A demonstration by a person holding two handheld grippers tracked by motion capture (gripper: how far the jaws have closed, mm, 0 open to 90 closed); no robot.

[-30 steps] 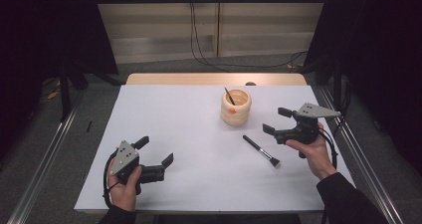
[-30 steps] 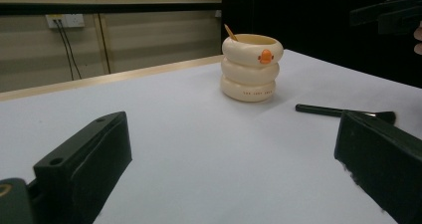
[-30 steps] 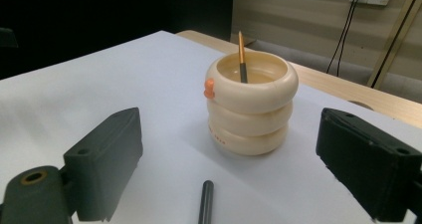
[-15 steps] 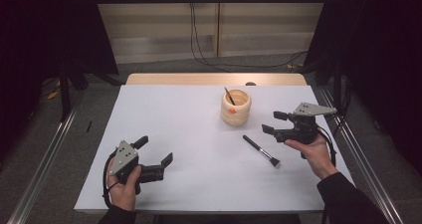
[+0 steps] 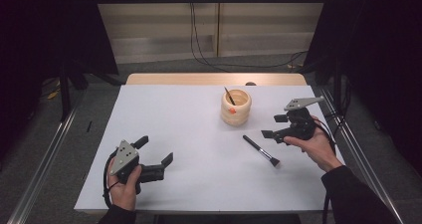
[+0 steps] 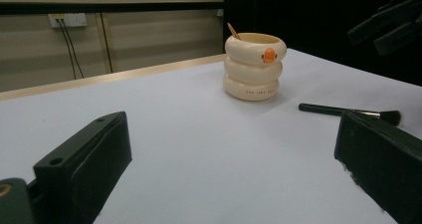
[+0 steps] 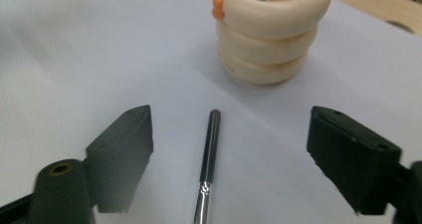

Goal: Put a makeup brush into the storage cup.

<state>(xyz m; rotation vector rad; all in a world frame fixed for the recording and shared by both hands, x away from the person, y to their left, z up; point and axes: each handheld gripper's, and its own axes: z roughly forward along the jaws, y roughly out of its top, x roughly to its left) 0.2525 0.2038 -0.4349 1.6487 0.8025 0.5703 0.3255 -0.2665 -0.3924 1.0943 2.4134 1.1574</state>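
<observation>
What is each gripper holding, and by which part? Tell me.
Nothing is held. The right gripper stands open over the makeup brush, whose handle lies on the table between its jaws, untouched. The left gripper is open and empty.

Both grippers, left gripper (image 5: 152, 163) and right gripper (image 5: 278, 126), are black with blocky jaws, grey triangular top plates with screws, black cables; dark sleeves.
</observation>
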